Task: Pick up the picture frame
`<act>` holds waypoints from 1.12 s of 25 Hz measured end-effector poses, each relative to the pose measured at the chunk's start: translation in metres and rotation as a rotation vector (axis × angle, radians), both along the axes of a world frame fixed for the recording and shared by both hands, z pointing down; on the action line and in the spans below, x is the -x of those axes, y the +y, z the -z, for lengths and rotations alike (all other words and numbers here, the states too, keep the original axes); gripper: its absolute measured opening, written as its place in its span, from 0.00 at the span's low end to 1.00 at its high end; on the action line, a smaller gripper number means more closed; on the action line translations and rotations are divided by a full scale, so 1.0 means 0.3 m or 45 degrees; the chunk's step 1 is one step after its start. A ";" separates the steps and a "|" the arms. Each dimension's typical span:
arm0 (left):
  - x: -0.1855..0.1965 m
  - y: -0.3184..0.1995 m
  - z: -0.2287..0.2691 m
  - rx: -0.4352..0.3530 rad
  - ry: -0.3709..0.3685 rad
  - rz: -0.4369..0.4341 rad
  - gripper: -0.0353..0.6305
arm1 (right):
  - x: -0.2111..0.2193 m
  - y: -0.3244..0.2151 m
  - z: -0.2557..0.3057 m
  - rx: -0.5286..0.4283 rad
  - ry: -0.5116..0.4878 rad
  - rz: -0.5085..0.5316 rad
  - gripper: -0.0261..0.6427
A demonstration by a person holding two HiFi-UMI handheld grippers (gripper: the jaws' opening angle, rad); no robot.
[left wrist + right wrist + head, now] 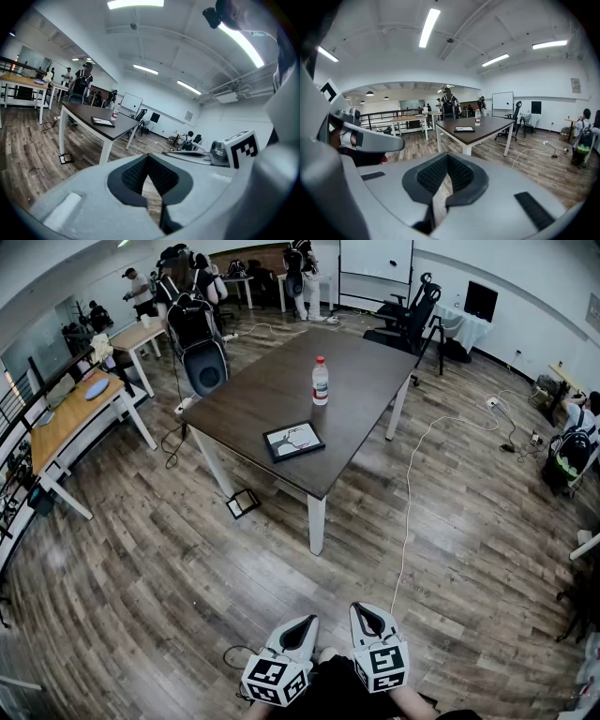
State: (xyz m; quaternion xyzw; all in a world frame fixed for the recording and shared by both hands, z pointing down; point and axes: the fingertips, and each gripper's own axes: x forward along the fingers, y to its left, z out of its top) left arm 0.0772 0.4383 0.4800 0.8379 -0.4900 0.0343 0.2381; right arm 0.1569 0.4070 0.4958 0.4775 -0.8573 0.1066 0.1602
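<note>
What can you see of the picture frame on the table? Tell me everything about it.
The picture frame is a flat rectangle with a thin black border around a pale sheet that carries a dark, branch-like drawing. It lies face up on the dark brown table, near the corner closest to the person, turned a little askew to the table's edges. A bottle stands farther back, clearly apart from it. Only the table touches it. What it is made of is too small to tell.
</note>
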 end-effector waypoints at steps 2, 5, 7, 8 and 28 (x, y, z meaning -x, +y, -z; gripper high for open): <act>0.017 0.006 -0.013 0.011 0.002 0.002 0.07 | 0.013 -0.003 0.001 -0.009 0.010 -0.009 0.05; 0.033 0.002 -0.020 0.018 0.021 -0.001 0.07 | 0.033 -0.016 0.002 -0.035 0.046 -0.018 0.05; 0.036 -0.008 -0.017 0.014 0.021 -0.002 0.07 | 0.042 -0.024 0.002 -0.040 0.061 -0.026 0.05; 0.041 -0.013 -0.018 0.012 0.011 -0.001 0.07 | 0.047 -0.026 0.004 -0.040 0.062 -0.030 0.05; 0.300 -0.200 -0.122 0.068 -0.009 -0.175 0.07 | 0.335 -0.165 -0.054 -0.012 0.014 -0.061 0.05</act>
